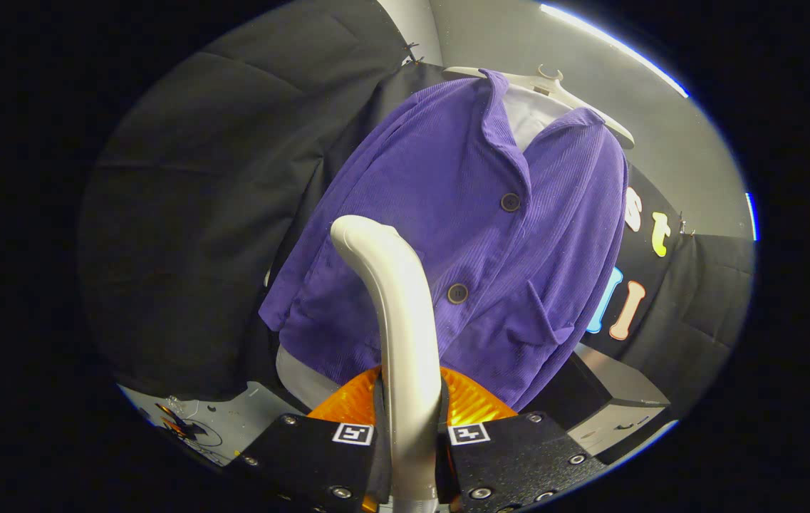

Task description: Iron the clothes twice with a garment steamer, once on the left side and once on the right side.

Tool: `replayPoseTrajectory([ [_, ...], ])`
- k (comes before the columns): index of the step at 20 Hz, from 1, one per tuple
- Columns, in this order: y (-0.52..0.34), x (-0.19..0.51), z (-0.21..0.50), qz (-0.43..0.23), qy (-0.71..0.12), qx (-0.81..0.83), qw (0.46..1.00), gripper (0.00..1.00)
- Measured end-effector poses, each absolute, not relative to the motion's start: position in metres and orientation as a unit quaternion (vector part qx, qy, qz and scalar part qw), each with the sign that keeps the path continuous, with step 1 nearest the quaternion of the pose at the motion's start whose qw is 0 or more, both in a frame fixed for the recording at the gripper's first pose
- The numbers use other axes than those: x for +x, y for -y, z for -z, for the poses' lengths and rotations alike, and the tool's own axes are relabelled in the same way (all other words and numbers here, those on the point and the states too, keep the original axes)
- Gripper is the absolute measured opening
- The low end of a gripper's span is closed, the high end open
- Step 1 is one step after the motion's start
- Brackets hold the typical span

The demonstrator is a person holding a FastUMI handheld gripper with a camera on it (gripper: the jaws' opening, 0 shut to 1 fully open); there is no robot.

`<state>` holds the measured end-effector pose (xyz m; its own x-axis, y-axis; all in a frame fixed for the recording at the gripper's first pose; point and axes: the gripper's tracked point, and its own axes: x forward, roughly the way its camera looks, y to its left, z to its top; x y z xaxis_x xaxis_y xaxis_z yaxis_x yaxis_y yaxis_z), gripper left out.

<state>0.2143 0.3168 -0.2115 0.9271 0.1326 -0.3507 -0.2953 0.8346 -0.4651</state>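
A purple corduroy jacket with dark buttons hangs on a white hanger over a white shirt, against the black cloth wall. My gripper is shut on the white handle of the garment steamer, which rises between the fingers and curves up toward the jacket's lower left front. The steamer's orange translucent body shows just behind the fingers. The steamer's head points at the jacket; whether it touches the cloth is hidden.
A grey box-like unit stands to the lower right below the jacket. A pale table surface with small clutter lies at lower left. Black cloth drapes to the left.
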Motion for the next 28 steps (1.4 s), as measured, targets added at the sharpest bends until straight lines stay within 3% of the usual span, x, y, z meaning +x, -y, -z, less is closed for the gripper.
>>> replayPoseTrajectory([
  [14, -0.305, 0.156, 0.33, -0.159, -0.247, -0.3, 0.908, 0.24],
  [28, -0.211, 0.035, 0.303, -0.186, -0.32, -0.245, 0.896, 0.24],
])
